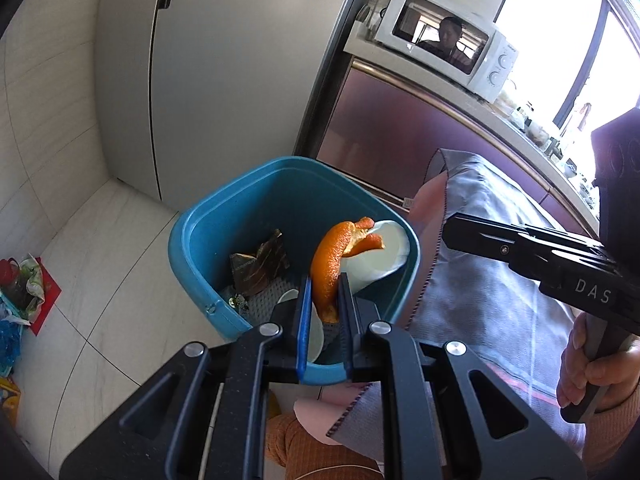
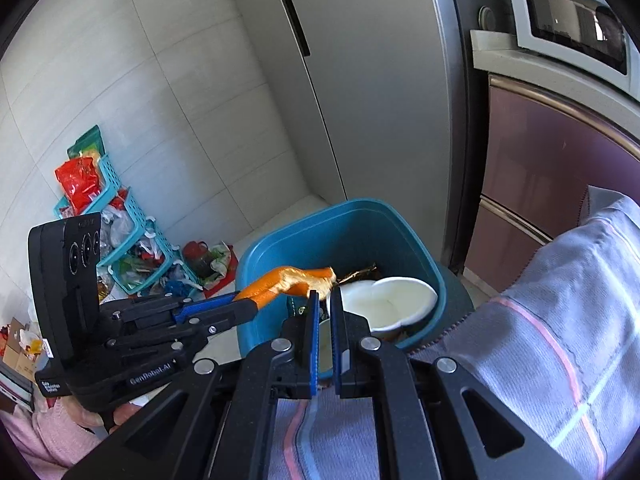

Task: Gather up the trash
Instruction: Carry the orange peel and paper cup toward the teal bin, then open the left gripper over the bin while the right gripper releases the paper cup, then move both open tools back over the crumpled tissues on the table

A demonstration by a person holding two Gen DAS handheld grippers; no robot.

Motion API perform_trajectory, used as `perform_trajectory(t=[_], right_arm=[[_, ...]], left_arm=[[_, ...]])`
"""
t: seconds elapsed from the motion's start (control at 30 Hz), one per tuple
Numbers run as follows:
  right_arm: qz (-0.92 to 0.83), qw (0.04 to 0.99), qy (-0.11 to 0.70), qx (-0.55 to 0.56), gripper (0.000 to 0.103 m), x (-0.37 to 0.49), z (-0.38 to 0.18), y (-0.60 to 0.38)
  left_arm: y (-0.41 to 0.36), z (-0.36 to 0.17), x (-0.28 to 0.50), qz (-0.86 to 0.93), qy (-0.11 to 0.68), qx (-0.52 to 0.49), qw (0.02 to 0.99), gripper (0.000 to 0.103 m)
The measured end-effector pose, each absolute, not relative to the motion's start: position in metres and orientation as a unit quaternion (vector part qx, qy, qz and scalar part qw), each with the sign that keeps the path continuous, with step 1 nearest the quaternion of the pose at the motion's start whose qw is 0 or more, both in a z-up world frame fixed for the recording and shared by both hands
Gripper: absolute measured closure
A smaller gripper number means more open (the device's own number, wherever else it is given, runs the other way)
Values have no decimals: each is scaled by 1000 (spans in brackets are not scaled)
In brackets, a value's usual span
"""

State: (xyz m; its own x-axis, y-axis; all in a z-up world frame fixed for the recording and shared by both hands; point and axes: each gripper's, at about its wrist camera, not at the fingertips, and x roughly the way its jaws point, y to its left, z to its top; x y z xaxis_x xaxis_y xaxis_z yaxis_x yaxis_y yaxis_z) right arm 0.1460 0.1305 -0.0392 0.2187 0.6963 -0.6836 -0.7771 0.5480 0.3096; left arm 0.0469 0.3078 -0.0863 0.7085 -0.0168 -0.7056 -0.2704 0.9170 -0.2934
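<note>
Left gripper pinches orange peel above blue bin; right gripper pressed together.

A tall grey refrigerator stands against the pale tiled wall. Right of it, a white microwave sits on a purple-fronted counter, beside a bright window. Left of the refrigerator, teal basket shelves stand on the white tiled floor.

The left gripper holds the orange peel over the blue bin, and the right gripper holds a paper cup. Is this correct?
Not quite. The right gripper holds nothing: in the right wrist view its jaws are shut and empty. The rest is correct: the left gripper holds the orange peel over the blue bin.
</note>
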Motion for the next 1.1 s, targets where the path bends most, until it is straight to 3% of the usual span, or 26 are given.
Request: perform_trajectory(t=[0.13,0.3,0.47,0.7,0.87,0.97,1.1], right_arm=[[477,775,413,-45,98,145,-43,135],[474,771,423,-35,96,145,-48,128],[469,776,421,-15,96,144,-46,110],[464,795,391,17,79,129,-29,62],[440,813,378,51,73,125,-21,7],[413,830,370,66,63,123,-18,-30],[367,854,359,83,63,120,-17,-80]], left_arm=[[318,-102,59,69,389,-208,895,89],[322,-119,72,75,406,-213,886,75],[318,-117,68,68,398,-212,890,69],[289,-85,52,32,360,-185,914,53],[250,-62,50,-23,340,-154,927,51],[223,-53,51,-58,336,-137,930,46],[184,-47,57,-103,339,-116,928,45]])
